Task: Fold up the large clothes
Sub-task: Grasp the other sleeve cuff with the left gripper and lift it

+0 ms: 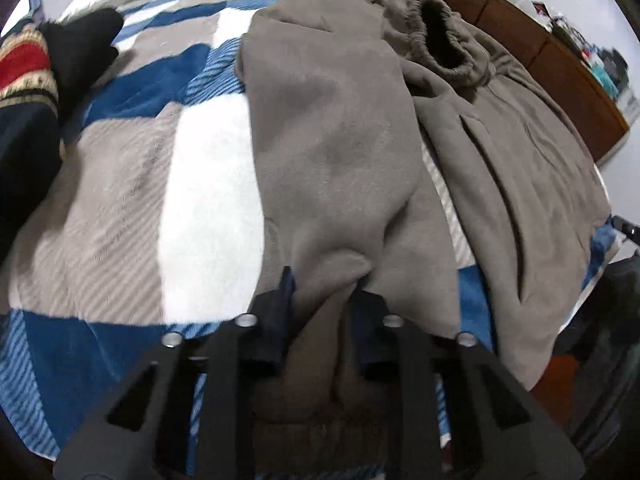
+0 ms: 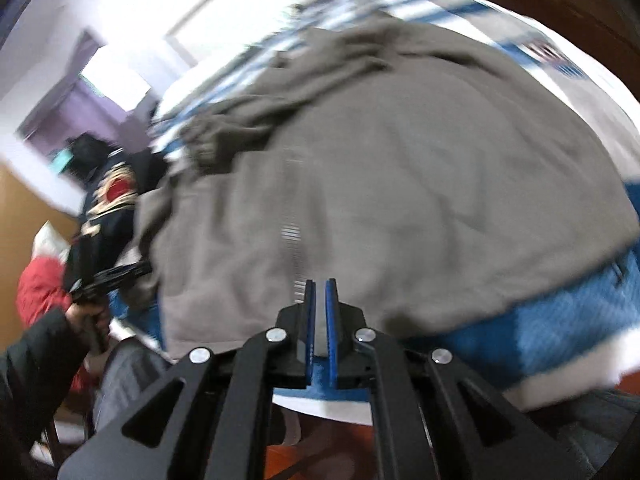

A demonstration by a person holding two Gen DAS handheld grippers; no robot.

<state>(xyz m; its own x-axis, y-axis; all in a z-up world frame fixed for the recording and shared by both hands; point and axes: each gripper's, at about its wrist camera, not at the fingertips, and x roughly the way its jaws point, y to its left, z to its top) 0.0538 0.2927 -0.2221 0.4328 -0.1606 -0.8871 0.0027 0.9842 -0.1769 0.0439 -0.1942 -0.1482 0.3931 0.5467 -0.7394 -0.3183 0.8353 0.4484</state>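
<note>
A large grey-brown fleece garment (image 1: 332, 128) lies spread on a bed under a blue, white and grey plaid blanket (image 1: 120, 184). Its elastic opening (image 1: 440, 40) sits at the far end. My left gripper (image 1: 322, 292) is shut on a bunched fold at the garment's near edge, with the cloth gathered between the fingers. In the blurred right wrist view the same garment (image 2: 380, 184) fills the middle. My right gripper (image 2: 320, 286) hovers over its near hem, blue pads a narrow slit apart with nothing between them. The left gripper (image 2: 108, 276) shows there at the garment's left edge, held by a hand (image 2: 90, 320).
A dark garment with red and cream pattern (image 1: 24, 68) lies at the bed's left side. A brown wooden dresser (image 1: 560, 72) with small items on top stands behind the bed at right. A red cloth item (image 2: 40, 288) is at the left.
</note>
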